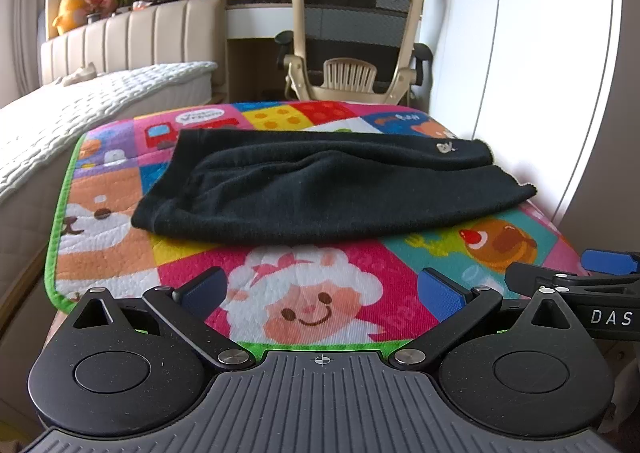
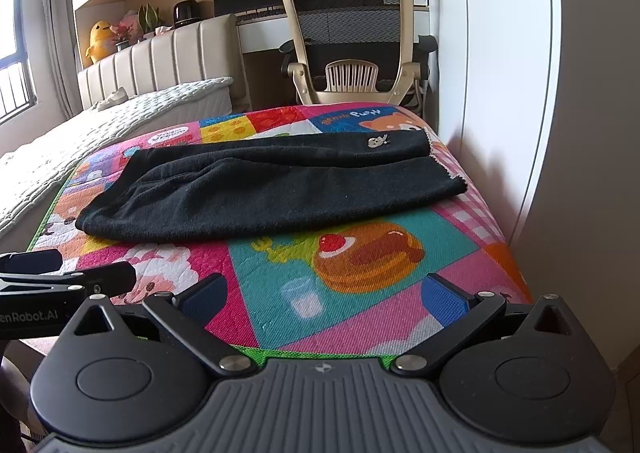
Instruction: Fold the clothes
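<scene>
behind the worktop (image 1: 120,253) a beige office chair (image 1: 354,41) is seen against a white wall, with a bed (image 1: 80,113) and its padded headboard to the left and a yellow plush toy (image 1: 70,11) on the shelf above. the worktop is covered by a bright cartoon play mat (image 2: 360,253) edged in green, printed with a sheep, a dog and a pancake stack. a black garment (image 1: 320,189) is laid flat across the middle of the mat, folded over itself lengthwise, with a small pale embroidered emblem (image 2: 377,140) near its far right end; whether it is trousers or a top cannot be told. the left gripper (image 1: 320,293) is held low at the near edge of the mat, its jaws spread wide and empty, blue pads facing each other, well short of the garment. the right gripper (image 2: 324,293) is held just beside it at the same edge, its jaws likewise spread apart with nothing between them. each gripper is seen at the margin of the other's view. the garment is touched by neither.
</scene>
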Demonstrator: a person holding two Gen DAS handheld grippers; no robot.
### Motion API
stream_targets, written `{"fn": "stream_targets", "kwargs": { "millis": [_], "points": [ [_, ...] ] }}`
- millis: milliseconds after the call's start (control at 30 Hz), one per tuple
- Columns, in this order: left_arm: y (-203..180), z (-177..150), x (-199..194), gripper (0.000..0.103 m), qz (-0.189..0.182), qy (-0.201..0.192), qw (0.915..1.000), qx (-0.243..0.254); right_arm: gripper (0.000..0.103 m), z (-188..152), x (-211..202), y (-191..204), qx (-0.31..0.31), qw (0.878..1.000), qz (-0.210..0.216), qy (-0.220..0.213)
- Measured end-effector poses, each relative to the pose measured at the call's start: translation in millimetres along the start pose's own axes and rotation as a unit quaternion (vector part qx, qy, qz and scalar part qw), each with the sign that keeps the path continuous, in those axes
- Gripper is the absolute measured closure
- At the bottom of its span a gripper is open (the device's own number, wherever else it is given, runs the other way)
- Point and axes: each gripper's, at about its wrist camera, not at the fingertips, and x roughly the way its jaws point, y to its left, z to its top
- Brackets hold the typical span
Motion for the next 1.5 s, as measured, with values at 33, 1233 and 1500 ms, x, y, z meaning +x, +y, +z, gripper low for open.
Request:
{"fn": "stream_targets", "kwargs": {
  "millis": [33,1233,1500],
  "points": [
    [-0.2,-0.1,0.1,0.0,0.0,0.0,1.0,0.0,0.0,0.0,0.2,-0.3,0.0,1.0,0.0,0.0],
    [-0.6,-1.7,2.0,0.0,-0.001,0.007,1.0,-0.001,0.0,-1.0,-0.2,2.5,-0.004,1.0,0.003,0.0],
    [-1.1,-1.8,1.8,0.0,-0.001,0.008,1.0,-0.002,0.0,-0.7,-0.3,2.4,-0.003,1.0,0.004,0.0]
  ]
}}
